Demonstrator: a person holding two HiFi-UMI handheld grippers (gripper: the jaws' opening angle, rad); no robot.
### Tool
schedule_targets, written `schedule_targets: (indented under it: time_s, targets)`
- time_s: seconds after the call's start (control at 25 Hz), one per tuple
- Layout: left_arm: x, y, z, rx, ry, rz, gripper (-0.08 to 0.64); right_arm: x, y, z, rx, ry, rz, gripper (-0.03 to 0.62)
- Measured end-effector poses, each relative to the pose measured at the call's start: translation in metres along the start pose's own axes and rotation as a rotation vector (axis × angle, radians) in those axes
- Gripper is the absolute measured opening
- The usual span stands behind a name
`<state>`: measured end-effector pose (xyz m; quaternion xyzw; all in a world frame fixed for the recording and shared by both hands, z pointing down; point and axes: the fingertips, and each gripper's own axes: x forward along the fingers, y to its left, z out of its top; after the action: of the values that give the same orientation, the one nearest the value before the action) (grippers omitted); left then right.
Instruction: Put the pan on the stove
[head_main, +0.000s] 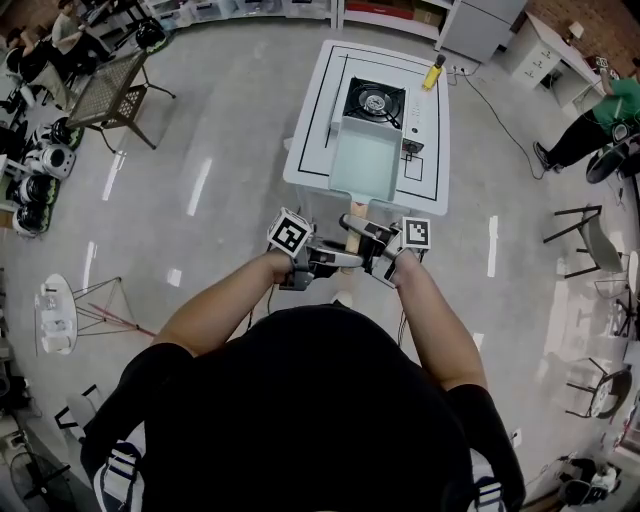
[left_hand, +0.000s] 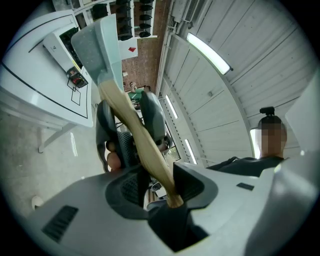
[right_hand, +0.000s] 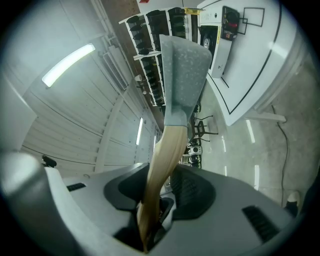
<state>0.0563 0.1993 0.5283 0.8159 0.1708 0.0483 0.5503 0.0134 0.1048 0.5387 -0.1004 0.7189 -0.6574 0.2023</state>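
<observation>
Pan position: the pan (head_main: 365, 158), pale green and rectangular, is carried clear of the surface (head_main: 305, 150), over its near half; in the head view its far edge meets the near edge of the stove (head_main: 376, 100)
Pan long axis: runs away from the person toward the stove, with the body at the far end and the wooden handle (head_main: 352, 238) at the near end
Left gripper: the left gripper (head_main: 336, 258) has its fingers (left_hand: 191, 184) clenched on the near end of the handle, from the handle's left side
Right gripper: the right gripper (head_main: 368, 242) has its fingers (right_hand: 191, 193) clenched on the same handle from its right side, just beside the left gripper
Pan relative to fingers: in both gripper views the handle rises from between the fingers and the pan body lies straight ahead of them; no part of the body is gripped
Nearer hand: neither; both hold the handle at almost the same place
Stove position: black burner on the far half of the surface, directly beyond the pan body on the same line
Governing relation: pan, handle and stove are in line, so the coming move is judged to be a push ahead along the handle axis, then a lowering
Contact: whether the pan's far edge touches the stove cannot be told
Risk: the whole pan overhangs the fingers, so its front edge may dip and catch the stove rim
</observation>
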Motion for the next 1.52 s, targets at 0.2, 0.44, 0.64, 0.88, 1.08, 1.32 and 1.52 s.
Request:
schedule_targets:
  time_s: [0.2, 0.44, 0.64, 0.88, 1.08, 1.32, 1.52]
  targets:
    - [0.035, 0.013, 0.050, -0.049, -0.033, -0.005, 0.155, -0.024, 0.010, 0.055, 0.011, 0.022, 0.001, 0.137]
    - [0.032, 0.020, 0.043, -0.039, -0.052, 0.003, 0.155, -0.023, 0.000, 0.049, 0.015, 0.037, 0.004, 0.137]
    - [0.032, 0.029, 0.045, -0.027, -0.071, 0.022, 0.155, -0.023, -0.005, 0.051, 0.015, 0.063, 0.001, 0.137]
    - [0.035, 0.029, 0.049, -0.039, -0.077, 0.017, 0.155, -0.025, -0.006, 0.055, 0.017, 0.068, 0.002, 0.137]
    - [0.033, 0.026, 0.052, -0.037, -0.085, 0.003, 0.156, -0.023, -0.003, 0.056, 0.026, 0.054, -0.001, 0.137]
    - [0.033, 0.028, 0.052, 0.001, -0.073, -0.006, 0.156, -0.025, -0.007, 0.057, 0.009, 0.058, -0.018, 0.137]
    - [0.027, 0.036, 0.056, -0.021, -0.061, -0.009, 0.156, -0.021, -0.012, 0.065, 0.010, 0.041, -0.018, 0.137]
